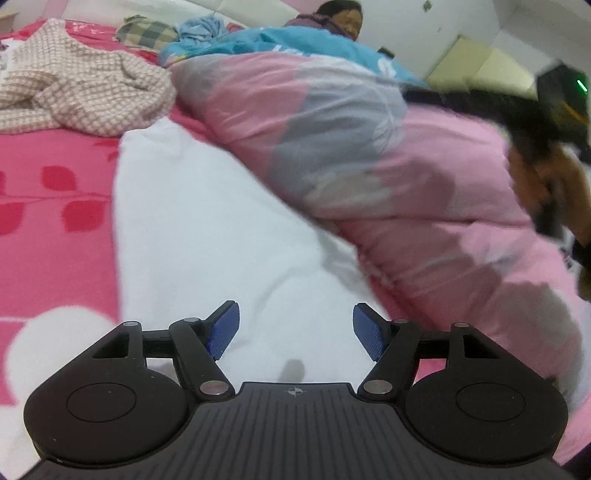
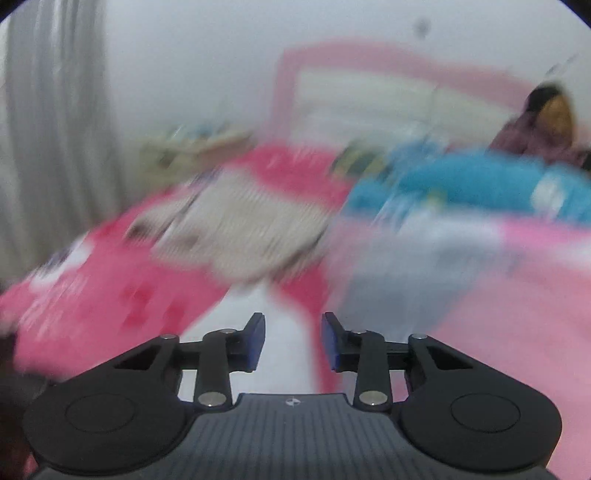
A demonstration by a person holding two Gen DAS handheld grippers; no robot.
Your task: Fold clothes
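Left wrist view: both tongs [image 1: 296, 328] [image 2: 293, 341] gape empty over a pink bedsheet [image 1: 55, 206] with white garment [image 1: 207, 236] and quilt [image 1: 424, 192].

This is a bedroom in a home. A wide bed with a bright pink sheet printed with red leaves [image 1: 55, 192] fills most of the view. On its right side lies a thick pink and grey padded quilt [image 1: 369, 166], and behind it a blue quilt [image 1: 280, 44]. A crumpled beige checked garment [image 1: 81, 96] lies far left on the sheet. At the far end stands a pink-framed padded headboard [image 2: 388, 74]. Pale grey curtains [image 2: 48, 129] hang at the left. A person [image 1: 341, 16] sits at the far side.
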